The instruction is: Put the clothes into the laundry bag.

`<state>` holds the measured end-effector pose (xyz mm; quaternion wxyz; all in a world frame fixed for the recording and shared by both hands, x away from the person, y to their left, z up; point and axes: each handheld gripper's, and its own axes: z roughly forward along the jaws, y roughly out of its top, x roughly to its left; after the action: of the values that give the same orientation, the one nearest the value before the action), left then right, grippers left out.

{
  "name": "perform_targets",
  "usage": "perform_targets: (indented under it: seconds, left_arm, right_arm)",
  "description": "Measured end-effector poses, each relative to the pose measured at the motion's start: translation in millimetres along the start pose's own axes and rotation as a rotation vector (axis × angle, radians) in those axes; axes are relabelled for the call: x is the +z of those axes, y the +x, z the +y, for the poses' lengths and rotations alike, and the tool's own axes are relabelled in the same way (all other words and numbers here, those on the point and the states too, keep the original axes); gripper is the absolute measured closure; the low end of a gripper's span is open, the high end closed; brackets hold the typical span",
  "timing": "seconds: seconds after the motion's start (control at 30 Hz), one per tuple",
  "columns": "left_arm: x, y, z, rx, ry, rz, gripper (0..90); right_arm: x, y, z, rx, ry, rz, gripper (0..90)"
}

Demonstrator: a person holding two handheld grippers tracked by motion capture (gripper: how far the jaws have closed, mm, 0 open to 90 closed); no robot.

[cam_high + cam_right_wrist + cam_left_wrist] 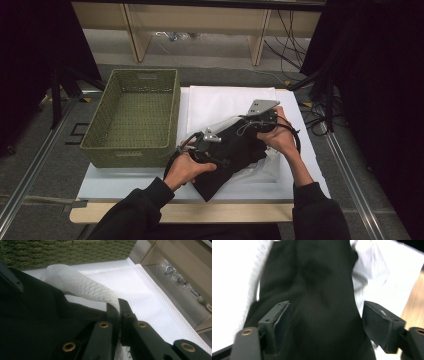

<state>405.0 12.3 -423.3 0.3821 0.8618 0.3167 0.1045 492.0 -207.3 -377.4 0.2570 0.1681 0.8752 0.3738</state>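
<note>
White board covers the desk [125,182], which stands among dark curtains with a pale shelf unit behind it and cables on the grey floor. On the desk's left part sits a green woven basket [131,117], its near long wall facing the person. Just right of the basket lies a white mesh bag [227,102], spread flat toward the far edge.

A black cloth [235,157] lies on the near part of the mesh bag, in the middle of the desk, with one corner reaching toward the person. Part of the mesh is rumpled up around the cloth's far and right sides.

The left gripper [202,145] is at the cloth's left side, held in the left hand [187,167]. In the left gripper view its jaws stand wide apart, released, with the cloth [317,290] lying below and between them; the pads do not press on it. White mesh [372,272] shows past the cloth on the right there, blurred.

The right gripper [260,117] is at the cloth's far right corner, held in the right hand [280,137], with its grey plate on top. In the right gripper view its jaws are clenched on a raised fold of the mesh bag [82,286], which arches up from the desk and runs down between the pads. Black cloth [32,315] lies just left of the jaws in that view, and the basket [67,250] stands beyond.
</note>
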Motion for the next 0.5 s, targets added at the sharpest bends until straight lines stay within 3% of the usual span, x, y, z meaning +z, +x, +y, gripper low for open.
perform_targets:
  seconds: [0.1,0.17,0.2,0.23,0.3,0.37,0.5]
  left_arm:
    - [9.6,-1.2,-5.9,0.017,0.038,-0.006,19.9]
    - [19.2,0.1,-7.0,0.030,0.066,-0.006,23.4]
    - [22.7,-0.8,-6.7,0.047,0.103,-0.015,33.8]
    - [23.7,-1.0,-5.6,0.064,0.117,-0.019,54.1]
    - [22.3,-2.1,0.3,0.034,0.125,-0.032,75.3]
    - [17.8,-2.3,6.9,0.063,0.131,-0.023,76.9]
    - [14.9,9.8,20.1,0.011,0.131,-0.085,78.1]
  right_arm:
    - [1.2,-0.4,0.2,-0.019,-0.002,0.005,89.4]
    - [1.0,0.5,0.3,-0.007,0.001,0.005,89.4]
    - [1.0,0.5,0.3,-0.010,-0.001,0.004,89.4]
    - [1.0,0.6,0.3,-0.011,0.000,0.005,89.4]
    - [0.4,0.6,0.4,-0.008,-0.002,0.007,89.4]
    - [-1.0,0.4,1.0,-0.009,-0.005,0.008,89.4]
    - [-2.8,0.8,2.0,-0.014,-0.009,0.006,89.5]
